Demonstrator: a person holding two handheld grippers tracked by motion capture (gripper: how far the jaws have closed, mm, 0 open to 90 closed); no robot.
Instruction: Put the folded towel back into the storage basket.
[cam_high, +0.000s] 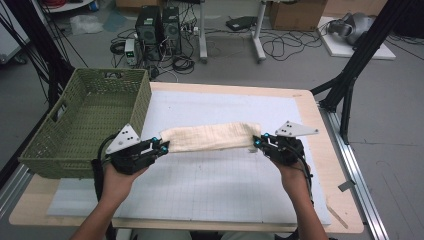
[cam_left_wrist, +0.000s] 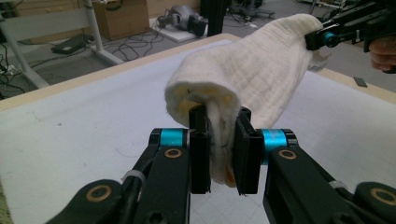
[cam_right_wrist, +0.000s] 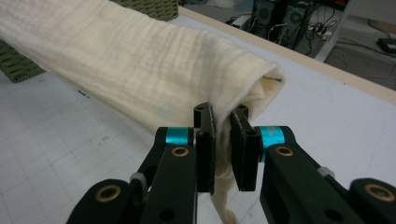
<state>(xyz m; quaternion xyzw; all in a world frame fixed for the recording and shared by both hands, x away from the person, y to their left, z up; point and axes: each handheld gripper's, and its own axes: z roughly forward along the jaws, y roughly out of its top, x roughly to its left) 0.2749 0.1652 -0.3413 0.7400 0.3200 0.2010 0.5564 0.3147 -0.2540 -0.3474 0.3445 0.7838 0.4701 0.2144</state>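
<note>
A cream folded cloth (cam_high: 210, 137) hangs stretched between my two grippers, lifted off the white gridded mat (cam_high: 210, 185). My left gripper (cam_high: 164, 146) is shut on the cloth's left end; in the left gripper view its jaws pinch the bunched fabric (cam_left_wrist: 223, 140), and the cloth (cam_left_wrist: 261, 70) runs away toward the other gripper (cam_left_wrist: 322, 39). My right gripper (cam_high: 257, 141) is shut on the right end; in the right gripper view the fabric (cam_right_wrist: 223, 154) is squeezed between its pads and the cloth (cam_right_wrist: 130, 65) extends to the upper left.
A green woven basket (cam_high: 60, 145) stands at the table's left edge, close to my left hand. The wooden table edge (cam_high: 320, 150) runs along the right. Computers, cables and boxes lie on the floor beyond the table.
</note>
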